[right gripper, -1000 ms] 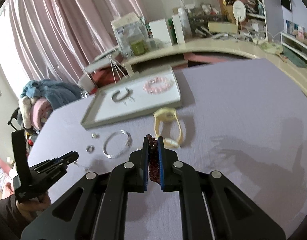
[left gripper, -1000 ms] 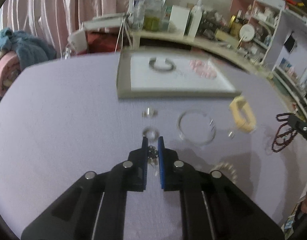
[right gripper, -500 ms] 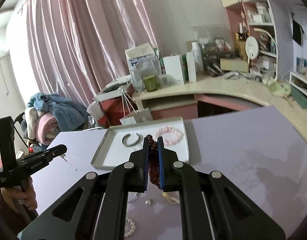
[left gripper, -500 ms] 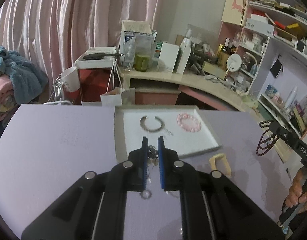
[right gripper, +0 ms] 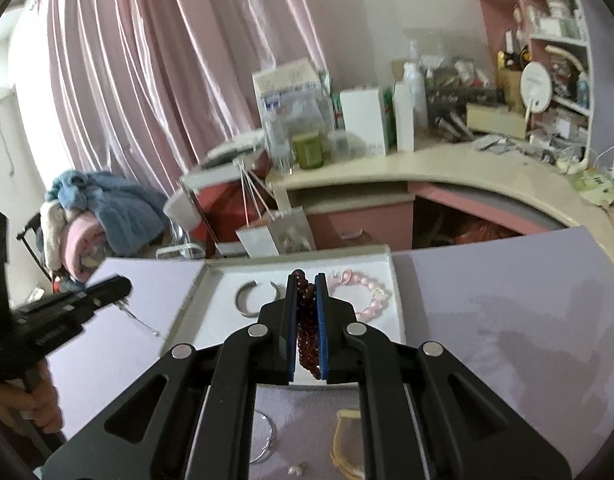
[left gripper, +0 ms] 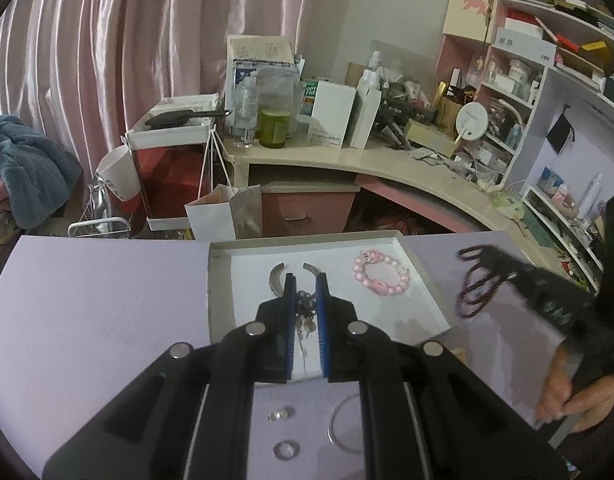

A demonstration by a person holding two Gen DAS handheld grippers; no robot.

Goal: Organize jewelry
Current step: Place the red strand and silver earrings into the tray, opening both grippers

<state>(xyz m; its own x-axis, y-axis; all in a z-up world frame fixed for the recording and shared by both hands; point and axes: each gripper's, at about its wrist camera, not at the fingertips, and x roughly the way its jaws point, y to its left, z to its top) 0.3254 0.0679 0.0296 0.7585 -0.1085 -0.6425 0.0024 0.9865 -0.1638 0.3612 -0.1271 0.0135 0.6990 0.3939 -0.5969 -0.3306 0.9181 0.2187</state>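
A shallow grey tray (left gripper: 219,292) with a white liner lies on the purple table, and shows in the right wrist view (right gripper: 187,312). In it are a silver cuff bangle (left gripper: 275,278) and a pink bead bracelet (left gripper: 381,278). My left gripper (left gripper: 305,280) is shut on a small dark charm piece with a thin chain (left gripper: 303,312), held above the tray. My right gripper (right gripper: 307,278) is shut on a dark red bead bracelet (right gripper: 307,320), above the tray; it shows in the left wrist view (left gripper: 477,286).
On the table in front of the tray lie a silver ring (left gripper: 286,450), a small clear stud (left gripper: 278,415), a thin silver bangle (left gripper: 339,428) and a yellow band (right gripper: 345,444). A cluttered desk (left gripper: 347,156) and shelves stand behind.
Both grippers have lifted from the table and moved forward over the tray, each keeping its piece. The loose jewelry now lies under and behind the fingers.
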